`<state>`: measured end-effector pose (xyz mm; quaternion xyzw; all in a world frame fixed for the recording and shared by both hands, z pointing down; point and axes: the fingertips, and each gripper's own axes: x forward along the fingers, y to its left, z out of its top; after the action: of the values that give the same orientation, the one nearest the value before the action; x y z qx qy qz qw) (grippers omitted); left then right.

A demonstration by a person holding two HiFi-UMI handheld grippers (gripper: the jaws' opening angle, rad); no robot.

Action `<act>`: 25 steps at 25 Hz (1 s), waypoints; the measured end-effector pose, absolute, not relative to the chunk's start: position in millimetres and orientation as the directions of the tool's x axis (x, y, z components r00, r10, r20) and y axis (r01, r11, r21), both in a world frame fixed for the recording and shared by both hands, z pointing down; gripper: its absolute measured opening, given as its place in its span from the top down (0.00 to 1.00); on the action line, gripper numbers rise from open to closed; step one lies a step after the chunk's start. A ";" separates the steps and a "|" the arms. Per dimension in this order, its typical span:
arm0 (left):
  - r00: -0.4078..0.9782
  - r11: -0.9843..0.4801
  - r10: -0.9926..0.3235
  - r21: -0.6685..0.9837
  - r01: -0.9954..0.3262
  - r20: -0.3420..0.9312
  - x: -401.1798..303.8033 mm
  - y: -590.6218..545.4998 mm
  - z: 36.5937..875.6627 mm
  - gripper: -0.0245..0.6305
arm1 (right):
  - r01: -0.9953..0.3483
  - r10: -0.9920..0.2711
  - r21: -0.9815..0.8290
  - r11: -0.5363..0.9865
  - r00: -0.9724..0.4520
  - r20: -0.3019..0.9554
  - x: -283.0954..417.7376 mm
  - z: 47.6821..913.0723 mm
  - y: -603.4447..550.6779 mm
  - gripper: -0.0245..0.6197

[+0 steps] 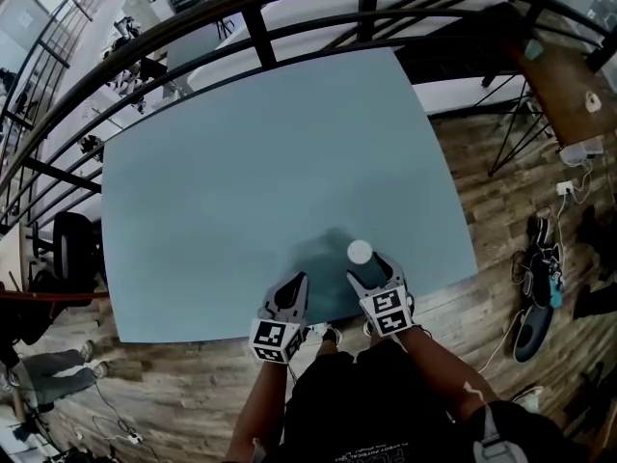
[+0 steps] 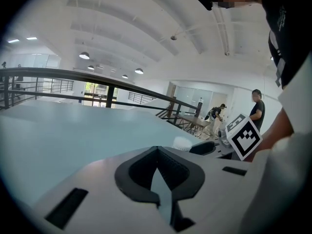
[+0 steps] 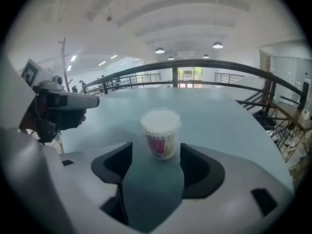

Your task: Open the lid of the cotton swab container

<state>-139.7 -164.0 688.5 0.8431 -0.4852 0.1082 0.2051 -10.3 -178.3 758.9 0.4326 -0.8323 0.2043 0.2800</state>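
Pale blue worktop, wood floor around, black railing beyond. Cotton swab container upright near front edge, between right gripper fingers, spread wide, not touching. Left gripper fingers pressed together, empty.

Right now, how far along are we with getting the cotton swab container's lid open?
Done: nothing yet; the lid looks still seated on the cotton swab container, upright on the table. In hand: right hand-held gripper open, container between its jaws, ungripped; left hand-held gripper shut, empty. Left: grip it and take off the lid.
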 end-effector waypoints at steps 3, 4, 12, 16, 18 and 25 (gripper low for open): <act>0.507 -0.445 -0.770 0.245 -0.862 0.388 -141.4 -163.6 692.7 0.94 | -0.844 -0.611 -0.091 0.529 -0.454 0.649 -11.9 762.8 -182.7 0.51; 0.507 -0.443 -0.770 0.247 -0.862 0.388 -142.2 -163.2 693.4 0.94 | -0.844 -0.611 -0.092 0.529 -0.454 0.649 -13.1 763.3 -183.5 0.51; 0.514 -0.454 -0.765 0.239 -0.858 0.388 -144.0 -160.4 691.3 0.94 | -0.865 -0.658 -0.085 0.495 -0.437 0.614 -17.9 759.5 -201.1 0.50; 0.509 -0.451 -0.767 0.236 -0.861 0.390 -146.7 -157.7 691.1 0.94 | -0.883 -0.664 -0.072 0.464 -0.400 0.632 -13.6 768.9 -203.3 0.51; 0.507 -0.449 -0.768 0.236 -0.862 0.391 -148.1 -157.1 691.3 0.94 | -0.887 -0.655 -0.088 0.453 -0.398 0.642 -13.4 773.2 -203.2 0.51; 0.497 -0.443 -0.773 0.226 -0.868 0.394 -153.7 -157.4 691.8 0.94 | -0.889 -0.666 -0.087 0.449 -0.398 0.631 -12.1 775.1 -205.9 0.55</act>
<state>-153.7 -157.4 691.8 0.8413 -0.4875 0.1170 0.2022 -12.1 -205.9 775.1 0.4804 -0.8091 0.2110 0.2646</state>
